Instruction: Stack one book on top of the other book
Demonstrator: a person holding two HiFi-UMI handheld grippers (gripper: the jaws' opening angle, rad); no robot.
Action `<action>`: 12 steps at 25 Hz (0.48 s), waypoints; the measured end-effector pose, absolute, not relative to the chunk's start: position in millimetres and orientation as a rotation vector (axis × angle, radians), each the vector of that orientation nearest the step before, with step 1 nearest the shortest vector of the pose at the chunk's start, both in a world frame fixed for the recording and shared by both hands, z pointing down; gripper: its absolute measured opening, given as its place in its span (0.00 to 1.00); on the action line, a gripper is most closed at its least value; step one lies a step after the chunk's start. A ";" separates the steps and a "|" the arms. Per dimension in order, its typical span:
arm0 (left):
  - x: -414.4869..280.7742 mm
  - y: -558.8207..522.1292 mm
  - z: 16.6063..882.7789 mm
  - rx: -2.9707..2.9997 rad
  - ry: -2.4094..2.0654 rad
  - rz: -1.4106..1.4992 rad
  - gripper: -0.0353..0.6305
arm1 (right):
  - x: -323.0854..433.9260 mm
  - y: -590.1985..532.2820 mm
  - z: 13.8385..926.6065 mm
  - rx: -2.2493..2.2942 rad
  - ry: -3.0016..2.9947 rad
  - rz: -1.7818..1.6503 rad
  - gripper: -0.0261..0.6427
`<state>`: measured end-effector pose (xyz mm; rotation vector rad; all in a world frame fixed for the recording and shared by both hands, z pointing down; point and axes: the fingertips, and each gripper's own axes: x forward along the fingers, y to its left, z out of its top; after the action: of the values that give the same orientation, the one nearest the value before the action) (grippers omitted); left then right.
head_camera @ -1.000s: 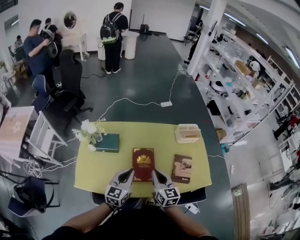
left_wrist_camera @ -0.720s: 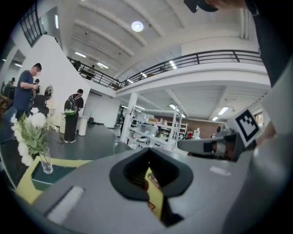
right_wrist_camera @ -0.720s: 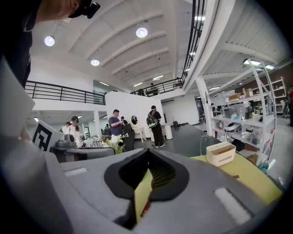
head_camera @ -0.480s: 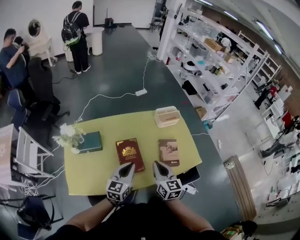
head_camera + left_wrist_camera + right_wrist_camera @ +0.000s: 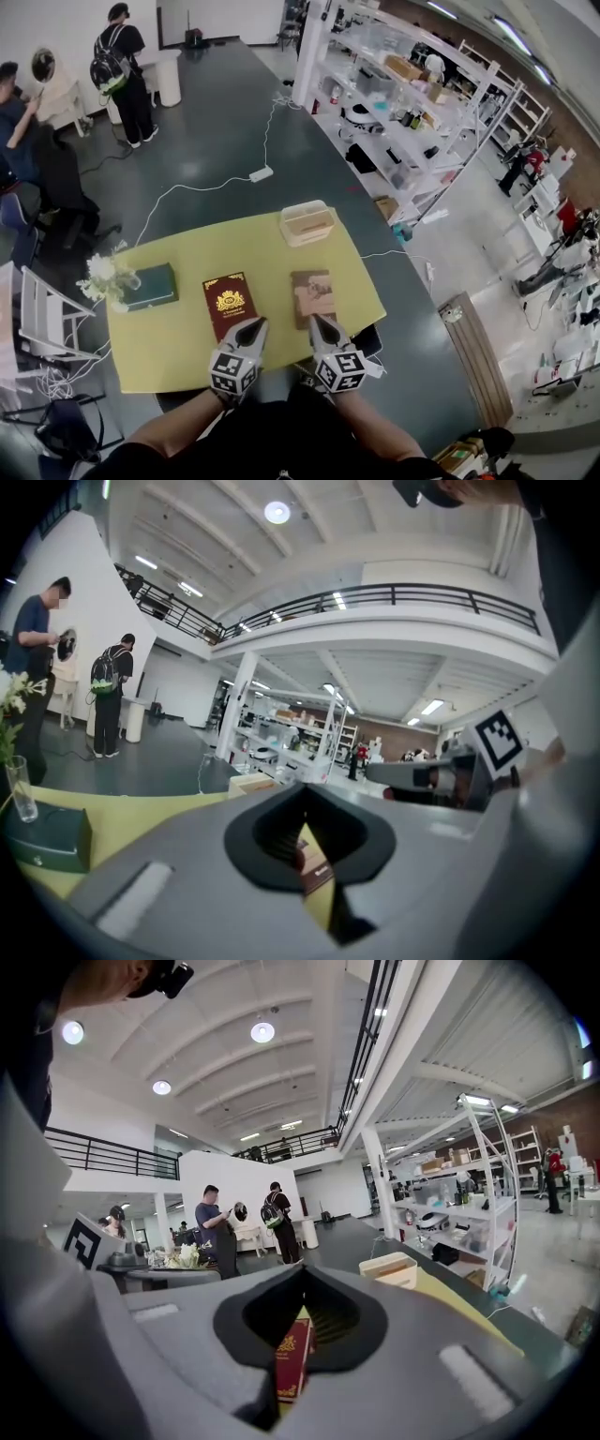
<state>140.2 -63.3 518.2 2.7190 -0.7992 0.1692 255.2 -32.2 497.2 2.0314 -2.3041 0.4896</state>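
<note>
Two books flat on yellow bench point(image 5: 159, 352), unstacked, red book point(image 5: 228, 302) left of brown book point(image 5: 312, 291), apart; left gripper point(image 5: 251, 325) and right gripper point(image 5: 322, 323) with jaws together, empty, at books' near ends.

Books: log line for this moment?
red book on table | brown book beside, unstacked | left gripper shut | right gripper shut

Grey left gripper point(image 5: 254, 322), right gripper point(image 5: 318, 320), black-and-white marker cubes point(image 5: 233, 372)
</note>
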 end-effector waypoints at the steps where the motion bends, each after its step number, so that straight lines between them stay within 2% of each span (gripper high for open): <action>1: 150.3 -64.4 518.9 2.716 -0.805 0.178 0.06 | 265.6 -34.1 497.3 2.023 -2.310 0.490 0.04; 12: 258.7 -107.7 542.5 2.644 -0.916 0.232 0.06 | 375.9 -83.1 526.6 1.876 -2.365 0.571 0.04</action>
<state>258.7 -107.7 542.5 2.6443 -0.9156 0.2321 375.9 -83.1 526.6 1.8762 -2.3655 0.5706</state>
